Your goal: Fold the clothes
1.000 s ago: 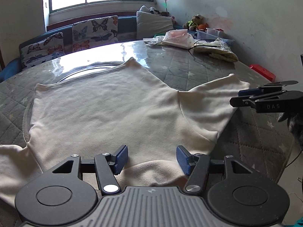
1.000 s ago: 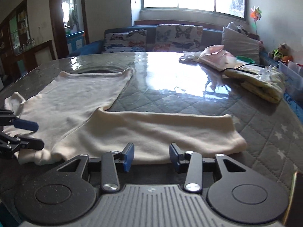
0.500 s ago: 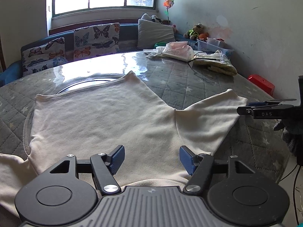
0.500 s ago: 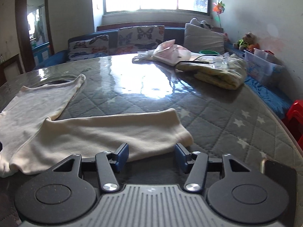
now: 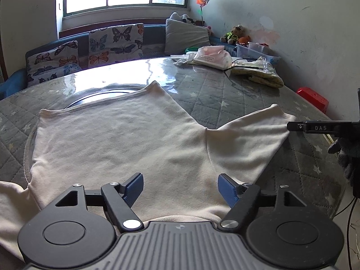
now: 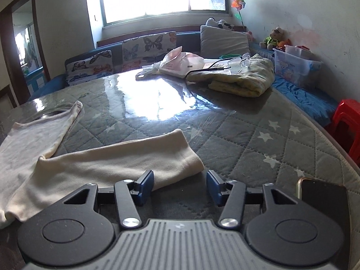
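A cream long-sleeved top lies spread flat on the quilted table, hem toward the window. My left gripper is open and empty above the top's near collar edge. The right sleeve stretches toward the table's right side, its cuff just ahead of my right gripper, which is open and empty. The right gripper also shows edge-on in the left wrist view, at the sleeve's cuff.
A folded yellow-green cloth and a pink-white bag sit at the table's far side. A phone lies by the near right edge. A red stool stands beside the table. A sofa with cushions runs under the window.
My right gripper has swung right along the sleeve to its cuff end. My left gripper has risen slightly and opened wider over the collar area. The top has not moved.
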A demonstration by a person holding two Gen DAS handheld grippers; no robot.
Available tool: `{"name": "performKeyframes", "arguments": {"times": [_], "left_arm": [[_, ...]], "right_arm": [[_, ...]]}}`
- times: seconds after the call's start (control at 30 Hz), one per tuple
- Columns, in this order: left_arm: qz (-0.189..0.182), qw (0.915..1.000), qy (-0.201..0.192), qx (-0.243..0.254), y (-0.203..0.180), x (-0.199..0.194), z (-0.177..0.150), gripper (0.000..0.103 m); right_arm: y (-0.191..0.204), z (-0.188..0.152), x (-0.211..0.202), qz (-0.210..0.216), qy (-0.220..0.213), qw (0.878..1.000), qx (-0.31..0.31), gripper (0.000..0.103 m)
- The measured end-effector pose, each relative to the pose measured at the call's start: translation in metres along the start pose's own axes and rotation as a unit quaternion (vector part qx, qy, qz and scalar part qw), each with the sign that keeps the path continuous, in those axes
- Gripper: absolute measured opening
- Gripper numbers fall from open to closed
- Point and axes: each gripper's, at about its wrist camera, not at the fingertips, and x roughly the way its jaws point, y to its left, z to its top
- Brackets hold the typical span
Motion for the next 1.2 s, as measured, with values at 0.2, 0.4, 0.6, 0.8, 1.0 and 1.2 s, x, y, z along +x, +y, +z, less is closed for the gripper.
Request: {"name": "performKeyframes", "arguments": {"times": [0.2, 0.4, 0.6, 0.8, 1.0, 1.2], "left_arm": [[0.001, 1.0000, 0.009, -0.001, 0.000, 0.004, 0.000, 0.077], [0.005, 1.0000, 0.006, -0.004, -0.002, 0.003, 0.000, 0.080], [0.002, 0.9999, 0.008, -0.005, -0.003, 0.004, 0.001, 0.082], [0.002, 0.9999, 0.010, -0.005, -0.004, 0.005, 0.003, 0.083], [0.001, 0.9999, 0.014, -0.003, -0.005, 0.007, 0.003, 0.083], [0.003, 0.9997, 0.024, 0.000, -0.005, 0.016, 0.003, 0.083]], "right_arm": [[-0.003, 0.007, 0.007, -0.010, -0.002, 1.000, 0.024, 0.049], [0.000, 0.009, 0.014, -0.021, -0.001, 1.000, 0.019, 0.041], [0.002, 0.010, 0.016, -0.037, -0.001, 0.999, 0.010, 0.022], [-0.001, 0.012, 0.018, -0.043, 0.001, 0.999, 0.012, 0.023], [-0.002, 0.012, 0.018, -0.028, -0.005, 0.999, 0.022, 0.013], [-0.006, 0.017, 0.006, -0.013, -0.030, 0.999, 0.041, 0.007]]}}
